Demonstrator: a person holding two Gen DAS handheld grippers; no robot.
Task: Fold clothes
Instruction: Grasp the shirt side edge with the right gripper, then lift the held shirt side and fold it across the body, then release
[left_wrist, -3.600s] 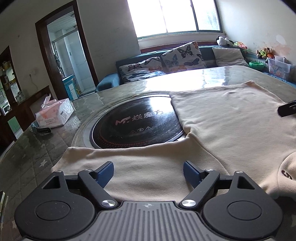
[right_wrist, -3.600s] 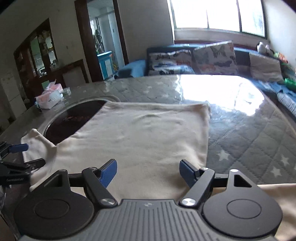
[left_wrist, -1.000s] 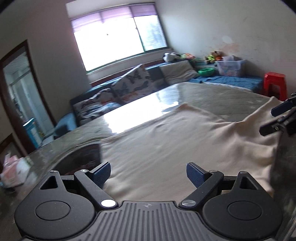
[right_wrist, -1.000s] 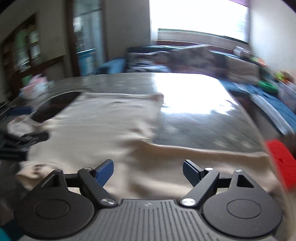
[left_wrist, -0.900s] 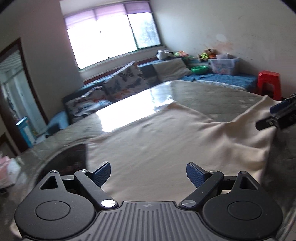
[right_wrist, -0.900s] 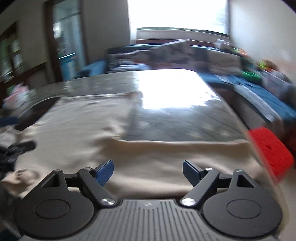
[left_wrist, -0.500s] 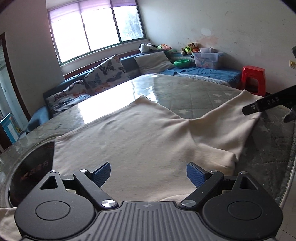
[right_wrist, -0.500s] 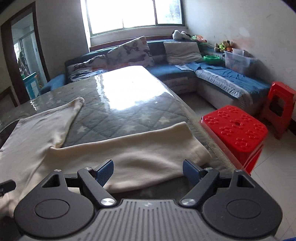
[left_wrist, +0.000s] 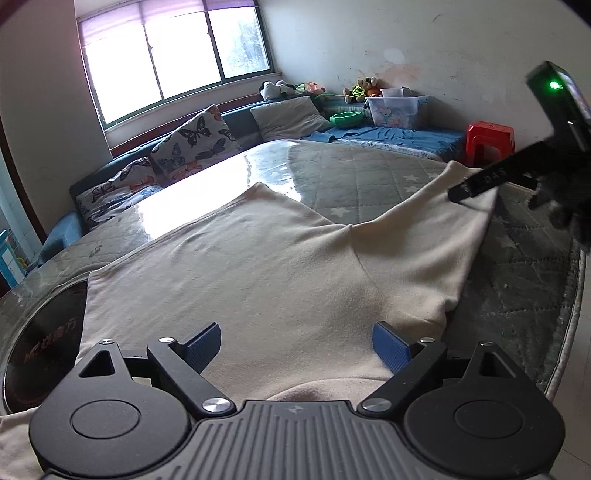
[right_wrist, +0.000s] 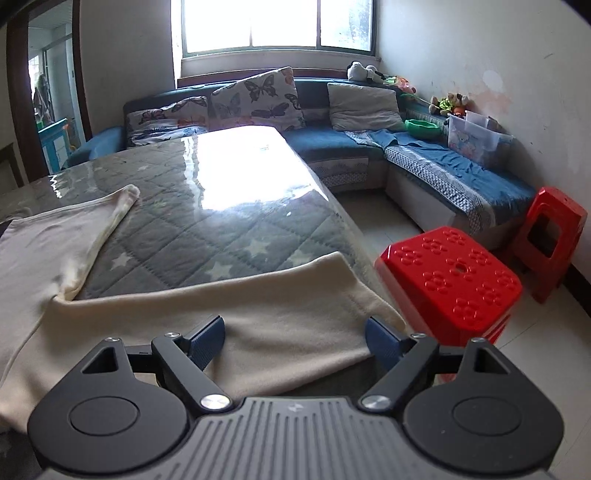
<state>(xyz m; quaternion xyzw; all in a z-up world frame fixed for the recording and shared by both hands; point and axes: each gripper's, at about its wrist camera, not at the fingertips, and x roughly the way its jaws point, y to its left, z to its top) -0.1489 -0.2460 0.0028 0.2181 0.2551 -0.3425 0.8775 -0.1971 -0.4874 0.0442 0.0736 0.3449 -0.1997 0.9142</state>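
A cream long-sleeved garment (left_wrist: 258, 266) lies spread flat on the quilted table (left_wrist: 369, 173). My left gripper (left_wrist: 297, 341) is open and empty, hovering over the garment's near edge. My right gripper (right_wrist: 295, 341) is open and empty just above the end of the right sleeve (right_wrist: 258, 306), which reaches toward the table's right edge. The right gripper also shows in the left wrist view (left_wrist: 491, 177), over the sleeve's cuff. The garment's body (right_wrist: 44, 240) shows at the left of the right wrist view.
A round dark hob (left_wrist: 40, 332) is set in the table, partly under the garment's left side. Two red stools (right_wrist: 454, 280) stand on the floor off the table's right edge. A blue sofa (right_wrist: 332, 144) with cushions runs along the far wall.
Both grippers have swung to the right along the garment. The right gripper has come down closer over the sleeve's end. Both stay open.
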